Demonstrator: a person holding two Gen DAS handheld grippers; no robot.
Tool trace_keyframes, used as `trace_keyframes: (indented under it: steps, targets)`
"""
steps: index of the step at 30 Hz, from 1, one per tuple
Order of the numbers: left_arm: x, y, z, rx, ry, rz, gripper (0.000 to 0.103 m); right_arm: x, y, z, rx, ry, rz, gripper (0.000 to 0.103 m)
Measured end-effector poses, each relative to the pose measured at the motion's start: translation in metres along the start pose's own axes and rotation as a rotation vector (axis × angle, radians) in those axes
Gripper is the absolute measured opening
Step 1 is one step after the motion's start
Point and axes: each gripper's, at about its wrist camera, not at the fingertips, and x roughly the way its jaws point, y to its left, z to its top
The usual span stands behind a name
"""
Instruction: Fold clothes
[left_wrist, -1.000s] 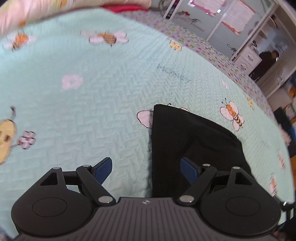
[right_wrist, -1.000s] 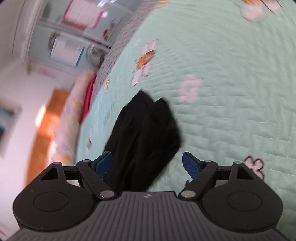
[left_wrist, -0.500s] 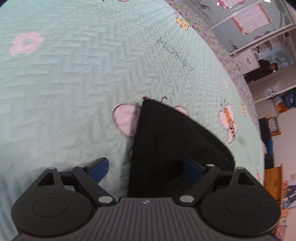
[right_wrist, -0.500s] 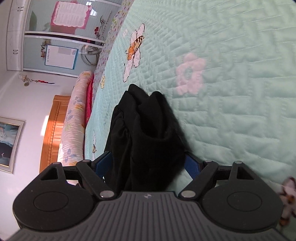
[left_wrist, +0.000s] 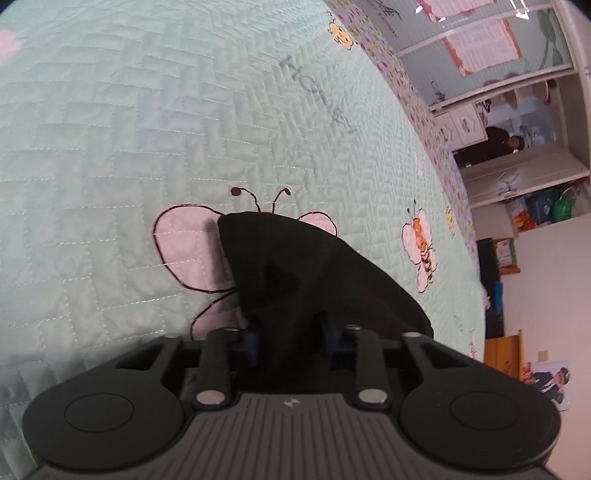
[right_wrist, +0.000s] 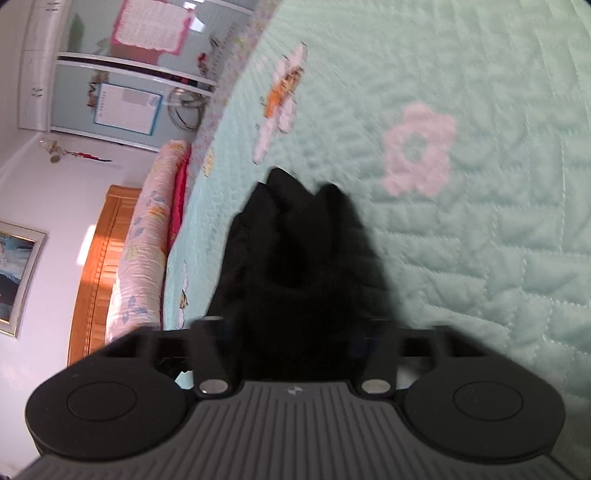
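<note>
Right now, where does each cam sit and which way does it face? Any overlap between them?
Left wrist: on the left gripper, looking down along its blue fingers at the black garment pinched between them, on the green quilt; wardrobe beyond.
Right wrist: on the right gripper, blurred, jaws just closing around the same garment; headboard beyond.
Shared: garment and quilt. No hands show.

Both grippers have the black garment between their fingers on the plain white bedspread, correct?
Not quite: the bedspread is pale green, quilted, with bees and pink flowers, as both wrist views show. The rest holds: left gripper and right gripper have just been closing, black garment between their fingers.
</note>
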Motion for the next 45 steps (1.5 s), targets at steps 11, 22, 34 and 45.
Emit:
trace_keyframes:
  steps: [11,22,34,45]
  targets:
    - [-0.015,-0.052,-0.017,0.128,-0.04,-0.006,0.016,-0.032,0.024,-0.003,-0.098,-0.065,0.032,0.031]
    - [0.035,-0.185,-0.077,0.299,0.033,-0.122,0.002,-0.182,0.006,0.022,-0.131,-0.308,0.052,0.031]
    - [0.127,-0.203,-0.151,0.339,0.211,-0.005,0.027,-0.293,-0.098,0.045,-0.006,-0.468,0.03,0.031]
    - [0.206,-0.205,-0.177,0.229,0.385,-0.149,0.026,-0.288,-0.105,0.048,0.022,-0.46,0.033,0.032]
